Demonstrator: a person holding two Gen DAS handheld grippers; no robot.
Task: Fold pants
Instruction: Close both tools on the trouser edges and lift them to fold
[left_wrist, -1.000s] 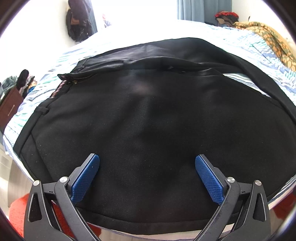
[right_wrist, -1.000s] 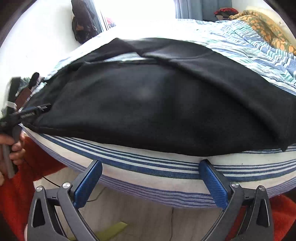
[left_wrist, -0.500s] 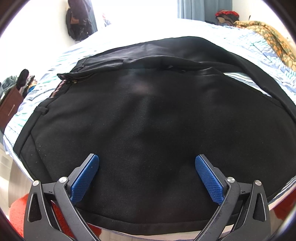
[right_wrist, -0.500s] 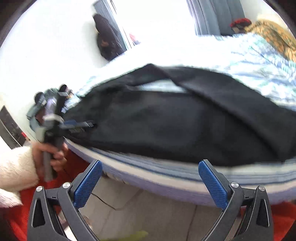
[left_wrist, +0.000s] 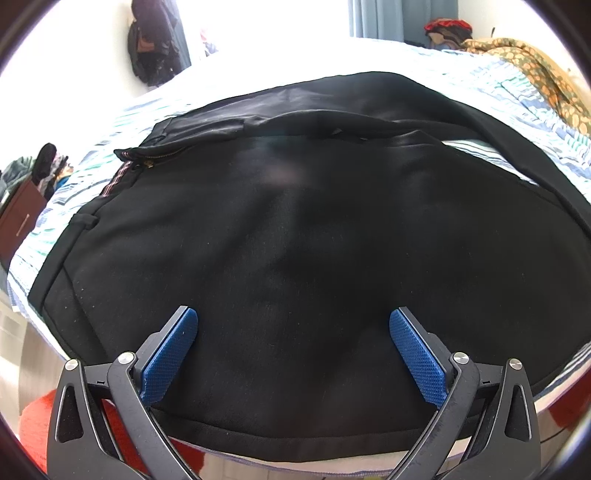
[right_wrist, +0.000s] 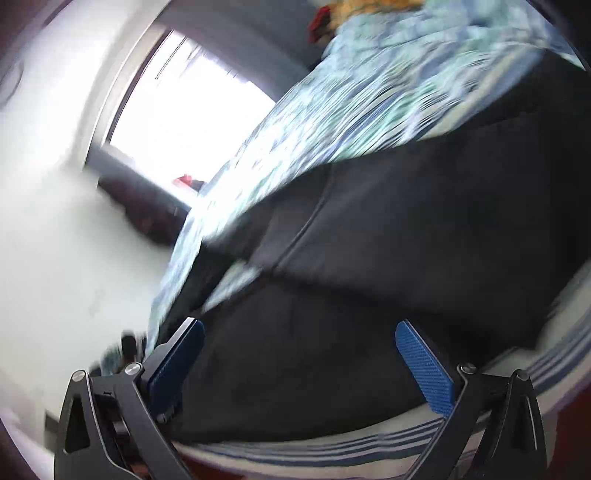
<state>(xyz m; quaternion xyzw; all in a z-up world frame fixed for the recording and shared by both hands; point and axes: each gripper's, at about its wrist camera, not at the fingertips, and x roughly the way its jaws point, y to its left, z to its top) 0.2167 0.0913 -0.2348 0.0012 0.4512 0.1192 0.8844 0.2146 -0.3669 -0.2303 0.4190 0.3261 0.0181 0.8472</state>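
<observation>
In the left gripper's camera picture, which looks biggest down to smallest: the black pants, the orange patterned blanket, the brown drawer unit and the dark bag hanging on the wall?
1. Black pants, by far.
2. Orange patterned blanket.
3. and 4. Dark hanging bag and brown drawer unit look alike; both sit far off at the warped fisheye edge, so I won't rank them.

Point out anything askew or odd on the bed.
The black pants lie unevenly: the open fly gapes at the waistband, and fabric is bunched in a ridge along the far side. Nothing looks spilled or damaged.
</observation>
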